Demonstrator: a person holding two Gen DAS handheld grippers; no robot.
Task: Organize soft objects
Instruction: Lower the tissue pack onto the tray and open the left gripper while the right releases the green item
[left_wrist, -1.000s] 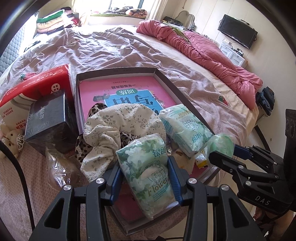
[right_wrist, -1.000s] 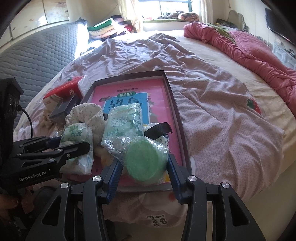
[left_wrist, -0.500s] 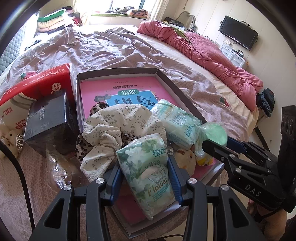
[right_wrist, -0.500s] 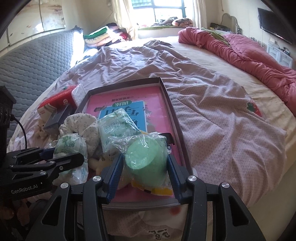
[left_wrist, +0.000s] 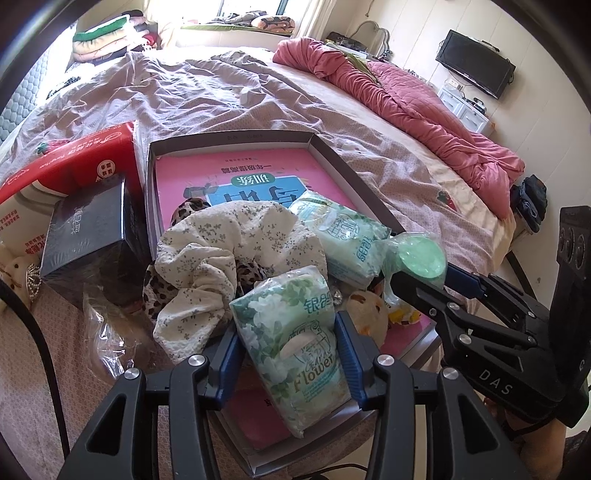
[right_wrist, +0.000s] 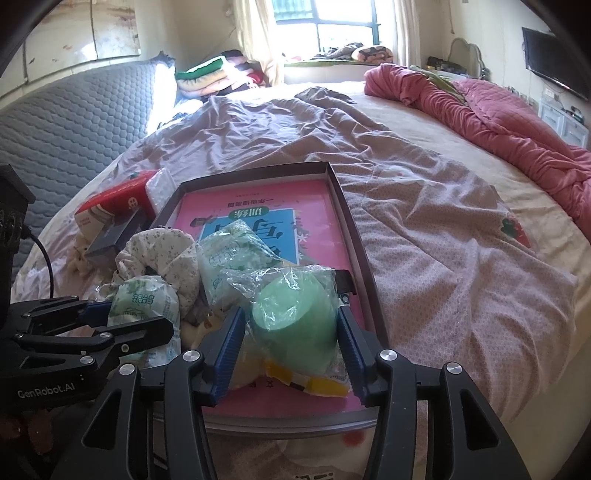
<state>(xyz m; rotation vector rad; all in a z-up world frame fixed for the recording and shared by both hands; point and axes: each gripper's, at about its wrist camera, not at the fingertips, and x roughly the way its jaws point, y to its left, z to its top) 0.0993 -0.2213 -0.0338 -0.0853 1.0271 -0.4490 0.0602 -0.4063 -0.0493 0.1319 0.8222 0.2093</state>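
My left gripper (left_wrist: 288, 354) is shut on a green flower-print tissue pack (left_wrist: 295, 332) over the near end of the shallow grey tray (left_wrist: 236, 136). The tray has a pink book as its floor. My right gripper (right_wrist: 291, 332) has a green round cup in a clear plastic bag (right_wrist: 295, 321) between its blue pads. Its jaws are opening, and the pads still touch the bag. A second pale green tissue pack (left_wrist: 343, 236), a floral cloth (left_wrist: 229, 243) and a small yellow plush chick (left_wrist: 369, 306) lie in the tray.
A red tissue box (left_wrist: 74, 158) and a black box (left_wrist: 85, 232) stand left of the tray on the mauve bedsheet (right_wrist: 443, 240). A crumpled pink quilt (left_wrist: 406, 99) lies along the bed's far right. Folded clothes (right_wrist: 207, 74) are stacked by the window.
The right gripper carried the bagged green cup inward over the tray, beside the second tissue pack, and its jaws have widened slightly. The left gripper kept still with its pack.
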